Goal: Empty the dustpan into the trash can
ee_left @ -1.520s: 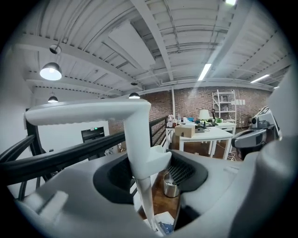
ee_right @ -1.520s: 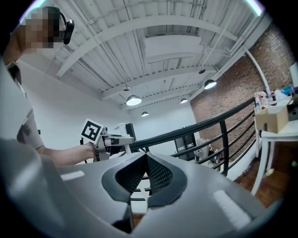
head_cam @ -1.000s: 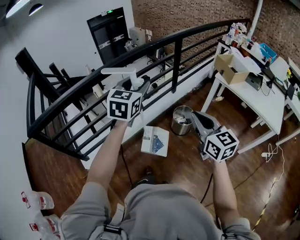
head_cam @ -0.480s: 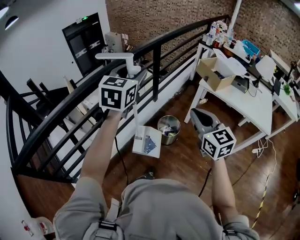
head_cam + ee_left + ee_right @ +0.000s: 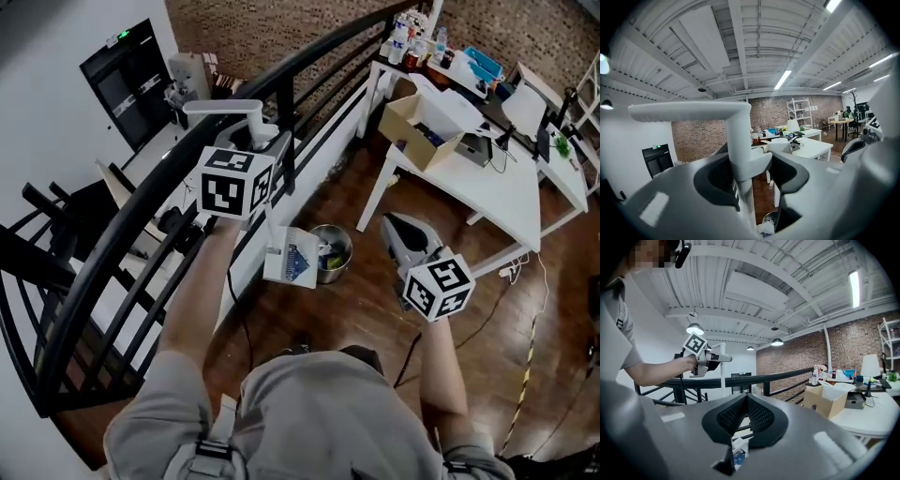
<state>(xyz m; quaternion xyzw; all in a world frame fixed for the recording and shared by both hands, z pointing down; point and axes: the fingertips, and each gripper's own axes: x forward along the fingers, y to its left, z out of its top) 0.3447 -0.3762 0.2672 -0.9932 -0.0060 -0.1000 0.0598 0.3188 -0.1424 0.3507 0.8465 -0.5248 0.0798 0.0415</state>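
Left gripper (image 5: 749,172): the jaws are closed on the white handle (image 5: 739,140) of the dustpan (image 5: 292,261), which is pinched upright between the dark pads (image 5: 717,180).
Right gripper (image 5: 746,401): the jaws are pressed together at the tips and nothing is held between them.
Dustpan: it is hung below the left gripper by its long handle, with something blue seen in the pan.
Trash can (image 5: 333,275): a round metal can is stood on the wooden floor (image 5: 375,309). In the head view the pan is seen just over its left edge (contact cannot be told).
Railing (image 5: 141,220): a black rail is run past the left gripper.
White table (image 5: 506,187): it is placed beyond the can, with an open cardboard box (image 5: 417,131) on it.
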